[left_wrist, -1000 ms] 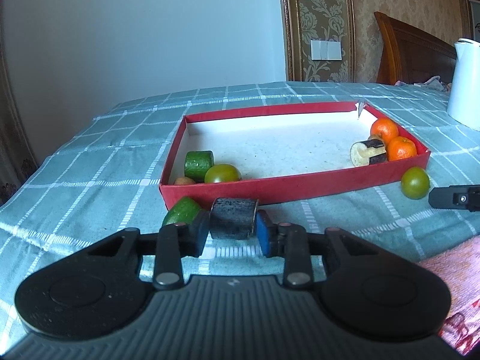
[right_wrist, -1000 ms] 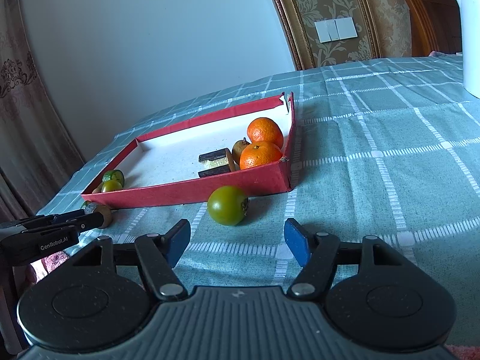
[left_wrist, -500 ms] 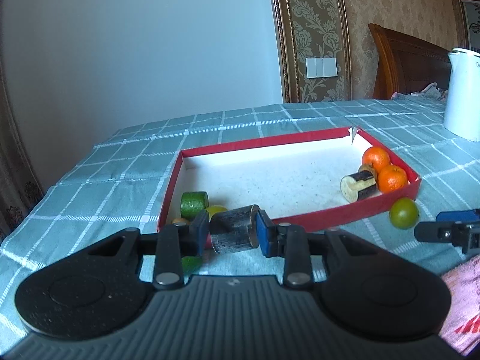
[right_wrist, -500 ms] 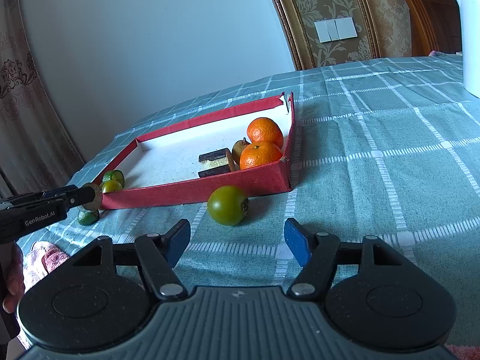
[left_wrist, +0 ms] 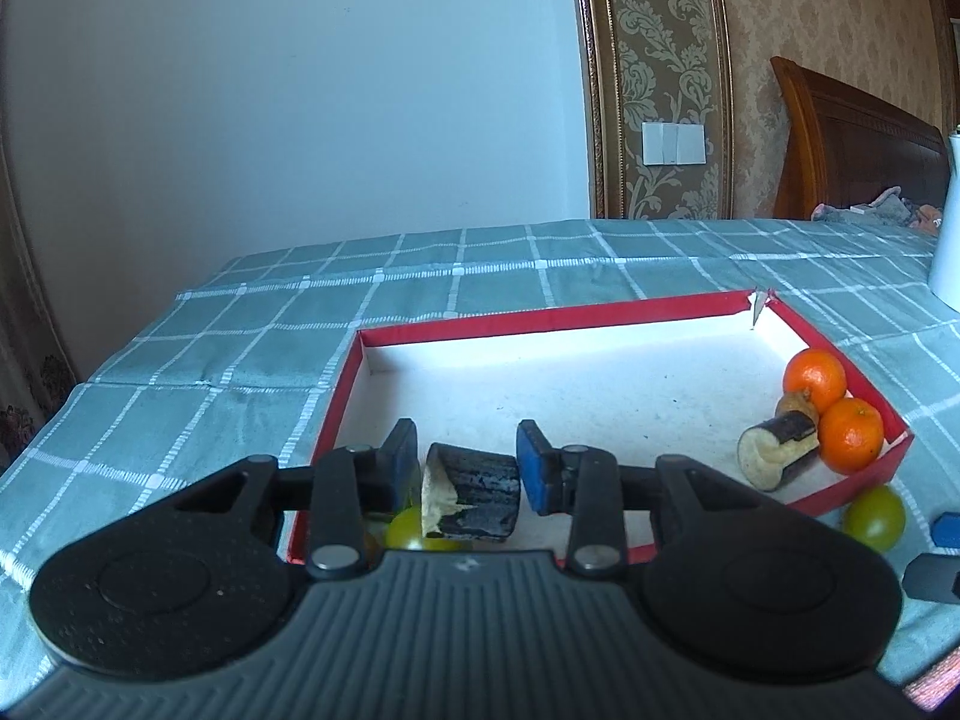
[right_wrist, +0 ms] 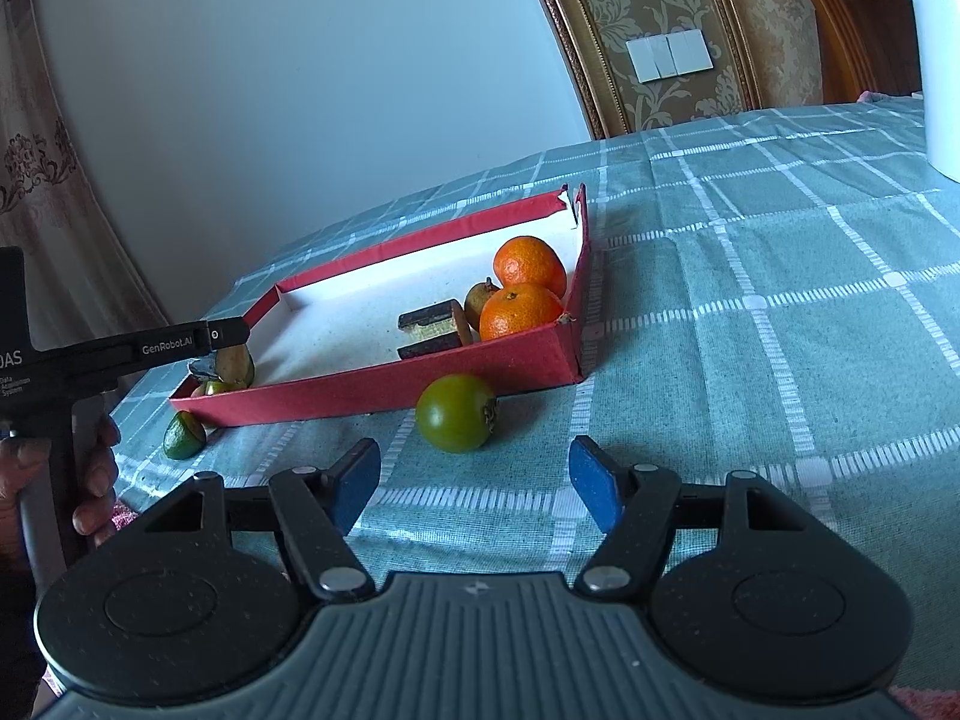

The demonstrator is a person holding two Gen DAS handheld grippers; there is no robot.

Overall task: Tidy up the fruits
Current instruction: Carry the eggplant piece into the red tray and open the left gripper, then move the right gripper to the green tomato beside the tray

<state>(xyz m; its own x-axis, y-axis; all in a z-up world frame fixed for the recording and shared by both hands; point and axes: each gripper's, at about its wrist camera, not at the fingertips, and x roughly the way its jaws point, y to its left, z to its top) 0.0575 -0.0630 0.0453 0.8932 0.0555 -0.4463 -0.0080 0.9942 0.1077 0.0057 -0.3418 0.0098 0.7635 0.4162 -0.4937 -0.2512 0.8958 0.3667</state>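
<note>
The left tongs (left_wrist: 467, 468), blue pads spread just wider than the dark eggplant chunk (left_wrist: 471, 498) between them, hover over the near-left corner of the red tray (left_wrist: 540, 324), apparently releasing the piece beside a yellow-green fruit (left_wrist: 411, 531) below. The right tongs (right_wrist: 474, 492) stand wide and empty over the tabletop (right_wrist: 750, 330), a green persimmon (right_wrist: 456, 413) lying just ahead of them outside the tray wall. Judged from this, the drop is in hand; next, the right tongs must close on that stray persimmon.
</note>
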